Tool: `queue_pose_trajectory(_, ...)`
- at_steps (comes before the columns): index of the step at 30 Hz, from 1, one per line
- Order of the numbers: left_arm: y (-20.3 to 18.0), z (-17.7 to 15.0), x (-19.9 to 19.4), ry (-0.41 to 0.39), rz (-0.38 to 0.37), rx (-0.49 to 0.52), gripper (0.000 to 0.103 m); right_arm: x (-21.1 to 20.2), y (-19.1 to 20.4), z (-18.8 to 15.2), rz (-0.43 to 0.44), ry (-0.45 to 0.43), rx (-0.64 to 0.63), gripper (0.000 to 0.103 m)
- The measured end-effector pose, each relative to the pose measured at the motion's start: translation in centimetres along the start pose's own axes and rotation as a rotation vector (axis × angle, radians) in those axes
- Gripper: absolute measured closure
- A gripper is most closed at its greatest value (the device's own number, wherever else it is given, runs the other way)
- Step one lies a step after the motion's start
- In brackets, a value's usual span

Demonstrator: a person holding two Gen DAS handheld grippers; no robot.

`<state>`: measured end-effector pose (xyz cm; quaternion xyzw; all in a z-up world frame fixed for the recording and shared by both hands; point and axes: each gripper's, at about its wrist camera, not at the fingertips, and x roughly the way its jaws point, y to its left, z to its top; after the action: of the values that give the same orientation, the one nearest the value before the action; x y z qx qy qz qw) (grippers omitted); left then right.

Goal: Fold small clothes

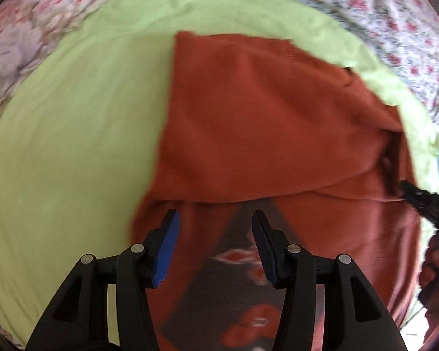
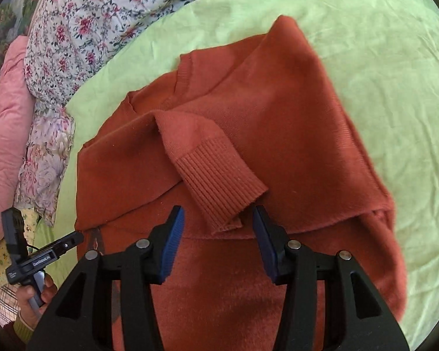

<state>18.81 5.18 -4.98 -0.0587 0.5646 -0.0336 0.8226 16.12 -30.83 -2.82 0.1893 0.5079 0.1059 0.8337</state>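
Note:
A rust-orange knit sweater [image 2: 263,111] lies partly folded on a light green sheet [image 2: 380,44]. One sleeve is laid across its body, with the ribbed cuff [image 2: 219,181] pointing at my right gripper [image 2: 218,219]. That gripper is open and empty, just short of the cuff. In the left wrist view the sweater [image 1: 263,117] fills the middle. My left gripper [image 1: 215,222] is open and empty above the sweater's near edge. The right gripper [image 1: 424,204] shows at the right edge of the left view, and the left gripper [image 2: 44,254] at the lower left of the right view.
A floral quilt [image 2: 87,23] and a pink padded blanket [image 2: 5,117] lie along the far and left side of the sheet. The green sheet [image 1: 58,131] stretches left of the sweater. A dark patterned cloth [image 1: 243,292] shows under the left gripper.

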Motion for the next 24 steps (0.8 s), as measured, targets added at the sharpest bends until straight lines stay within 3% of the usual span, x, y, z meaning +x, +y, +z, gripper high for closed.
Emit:
queue_pose_trajectory(2, 0.8, -0.2, 0.7, -0.004, 0.039, 0.009, 0.054, 0.3, 0.4, 0.1, 0.003, 0.001, -0.021, 0.069)
queue_pose_trajectory(3, 0.9, -0.2, 1.0, -0.007, 0.051, 0.012, 0.055, 0.2, 0.6, 0.3, 0.0, -0.001, -0.027, 0.092)
queue_pose_trajectory(4, 1.0, -0.2, 1.3, -0.009, 0.06, 0.016, 0.056, -0.1, 0.7, 0.5, -0.002, -0.005, -0.032, 0.098)
queue_pose_trajectory(11, 1.1, -0.4, 1.3, -0.03, 0.082, 0.037, 0.056, -8.4, -0.1, 4.3, 0.129, -0.162, 0.024, 0.099)
queue_pose_trajectory(14, 1.6, -0.5, 1.1, -0.029, 0.074, 0.038, 0.058, -10.9, -1.6, 5.9, 0.116, -0.199, 0.064, 0.1)
queue_pose_trajectory(21, 2.3, -0.7, 0.9, -0.018, 0.05, 0.045, 0.06, -4.8, -5.2, 5.4, -0.093, -0.008, 0.08, 0.1)
queue_pose_trajectory(24, 2.5, -0.7, 0.2, 0.013, 0.016, 0.06, 0.06, -3.6, -5.7, 4.9, -0.129, 0.009, 0.085, 0.1)
